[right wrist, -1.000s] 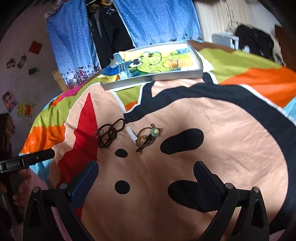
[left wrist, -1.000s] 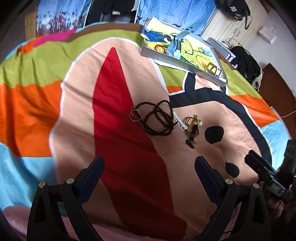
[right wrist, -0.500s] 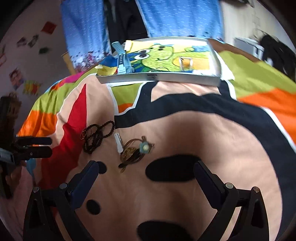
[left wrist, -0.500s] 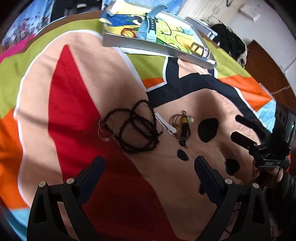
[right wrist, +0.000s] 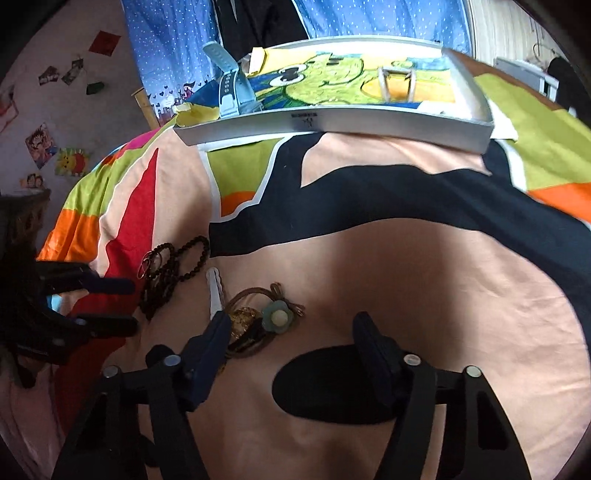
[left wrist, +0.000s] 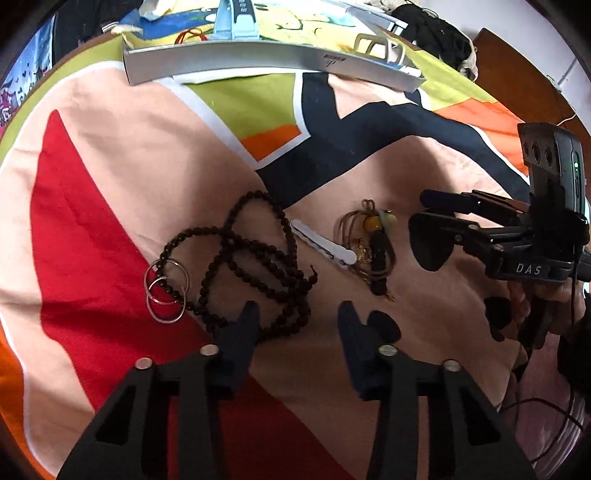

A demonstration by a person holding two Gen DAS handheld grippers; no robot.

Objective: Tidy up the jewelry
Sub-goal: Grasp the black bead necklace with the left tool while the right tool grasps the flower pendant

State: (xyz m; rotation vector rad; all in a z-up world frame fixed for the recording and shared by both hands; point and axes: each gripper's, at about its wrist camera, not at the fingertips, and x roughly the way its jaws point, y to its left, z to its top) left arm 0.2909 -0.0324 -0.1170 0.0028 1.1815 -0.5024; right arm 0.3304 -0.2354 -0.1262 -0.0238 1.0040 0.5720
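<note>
On the bedspread lie a black bead necklace [left wrist: 258, 266], two silver hoops [left wrist: 166, 291], a white hair clip [left wrist: 321, 247] and a brown hair-tie bundle [left wrist: 373, 251] with a green flower. My left gripper [left wrist: 299, 310] hovers low over the necklace's near loop, its jaws closing, and the pads do not press the beads. In the right wrist view my right gripper [right wrist: 291, 325] is closing around the flower hair tie [right wrist: 277, 317], its left finger over the bundle's edge, with no grip showing. The bead necklace [right wrist: 173, 266] lies to the left, by the left gripper [right wrist: 125, 304].
A grey tray [left wrist: 258, 62] lined with a cartoon picture stands at the far side of the bed, holding a light blue watch [left wrist: 236, 22] and a pale buckle [left wrist: 373, 44]. The right gripper [left wrist: 428, 221] and a hand reach in from the right. Blue curtains hang behind.
Both grippers have come down and closer to the jewelry, which now fills more of each view. Both pairs of jaws have narrowed from wide open.
</note>
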